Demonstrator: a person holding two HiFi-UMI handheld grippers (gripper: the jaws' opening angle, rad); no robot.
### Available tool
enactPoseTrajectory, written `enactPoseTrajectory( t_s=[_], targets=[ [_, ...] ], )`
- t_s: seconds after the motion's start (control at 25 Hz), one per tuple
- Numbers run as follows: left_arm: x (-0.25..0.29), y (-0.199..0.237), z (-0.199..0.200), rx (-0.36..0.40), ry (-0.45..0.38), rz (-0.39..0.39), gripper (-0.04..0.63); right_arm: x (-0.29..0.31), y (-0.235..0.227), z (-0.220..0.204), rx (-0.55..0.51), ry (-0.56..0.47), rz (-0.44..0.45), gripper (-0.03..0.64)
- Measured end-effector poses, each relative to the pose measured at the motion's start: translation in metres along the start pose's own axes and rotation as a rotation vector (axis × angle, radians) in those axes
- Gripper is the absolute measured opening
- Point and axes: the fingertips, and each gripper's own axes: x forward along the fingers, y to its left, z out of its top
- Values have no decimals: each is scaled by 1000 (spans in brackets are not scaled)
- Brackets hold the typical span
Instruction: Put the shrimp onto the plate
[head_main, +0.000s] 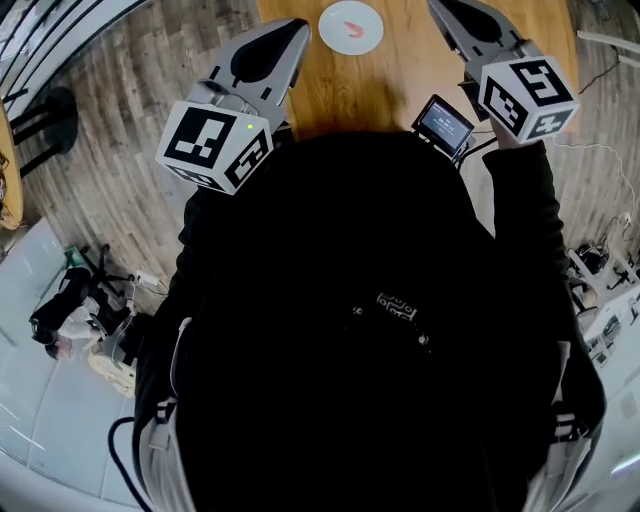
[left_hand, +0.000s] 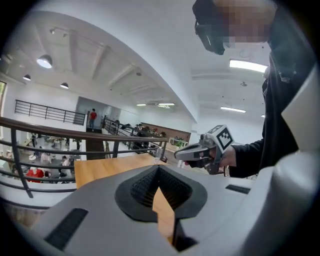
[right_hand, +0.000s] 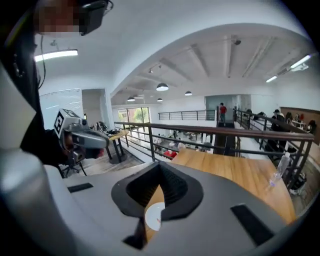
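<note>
Shrimp (head_main: 354, 27) lies on the white plate (head_main: 327, 35) on the tabletop (head_main: 400, 85). Left gripper (left_hand: 158, 167) and right gripper (right_hand: 159, 164) flank the plate above the tabletop, fingers (left_hand: 142, 187) closed together, empty.

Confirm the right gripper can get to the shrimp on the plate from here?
Probably yes. The right gripper is held up off the table, jaws shut and empty. The shrimp lies exposed on the plate with nothing between them. The jaws would have to open first.
</note>
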Motion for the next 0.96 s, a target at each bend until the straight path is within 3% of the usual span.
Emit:
enactPoseTrajectory(
  t_s=[0.32, 0.96],
  targets=[
    [19, -24, 10, 54, -7, -111, 6, -48, 16, 34, -19, -99, -28, 20],
    [16, -33, 13, 72, 5, -171, 6, -59, 31, 32, -11, -103, -33, 20]
  ],
)
